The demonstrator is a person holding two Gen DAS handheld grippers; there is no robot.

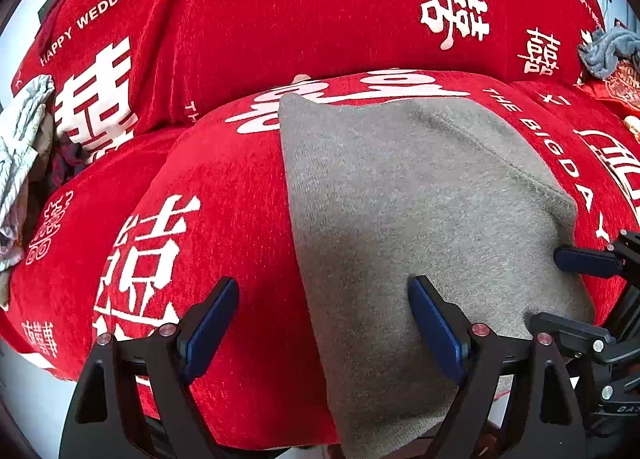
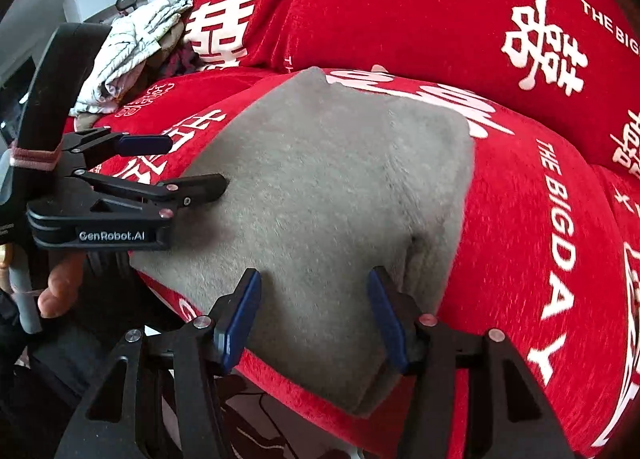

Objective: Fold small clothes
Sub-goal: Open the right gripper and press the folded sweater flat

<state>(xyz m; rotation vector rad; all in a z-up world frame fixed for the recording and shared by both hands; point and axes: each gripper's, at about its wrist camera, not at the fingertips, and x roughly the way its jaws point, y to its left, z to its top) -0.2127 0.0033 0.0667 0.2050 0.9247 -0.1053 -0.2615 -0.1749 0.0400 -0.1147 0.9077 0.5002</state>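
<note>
A grey knit garment (image 1: 420, 199) lies folded flat on the red sofa seat (image 1: 224, 199); it also shows in the right wrist view (image 2: 340, 187). My left gripper (image 1: 324, 299) is open, straddling the garment's left edge near the seat front, and holds nothing. My right gripper (image 2: 314, 291) is open over the garment's near right part and holds nothing. The left gripper appears from the side in the right wrist view (image 2: 188, 167), open. The right gripper's fingers (image 1: 584, 259) show at the right edge of the left wrist view.
The sofa is draped in a red cover (image 2: 400, 11) with white lettering. A pile of light striped clothes (image 2: 132, 51) lies at the seat's left end, also in the left wrist view (image 1: 20, 147). A grey-blue cloth (image 1: 608, 51) lies at the far right.
</note>
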